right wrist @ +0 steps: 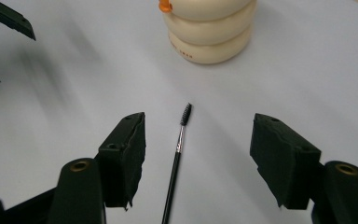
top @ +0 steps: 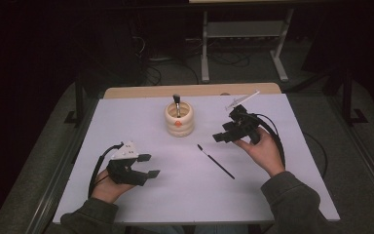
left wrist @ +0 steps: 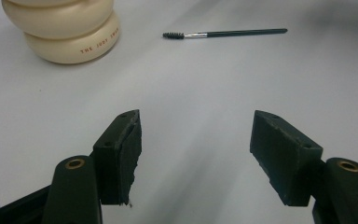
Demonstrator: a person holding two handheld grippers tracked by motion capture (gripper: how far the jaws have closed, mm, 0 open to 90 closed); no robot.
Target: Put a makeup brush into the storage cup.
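Note:
A thin black spoolie brush [top: 215,161] lies flat on the white table, bristle end toward a cream ribbed holder [top: 179,119] that has a dark-handled brush [top: 177,103] standing in it. My right gripper [top: 222,134] hovers open just right of the spoolie's bristle end. In the right gripper view the spoolie brush [right wrist: 177,161] lies on the table between and beyond the open jaws, with the holder [right wrist: 208,30] farther off. My left gripper [top: 149,165] rests open at the front left, nothing between its jaws. The left gripper view has the spoolie brush [left wrist: 223,33] and holder [left wrist: 63,30] ahead.
The white table surface [top: 126,122] has a wooden strip [top: 141,91] along its far edge. A metal desk frame [top: 243,44] and cables stand on the floor beyond. Both cables trail from the grippers toward the front edge.

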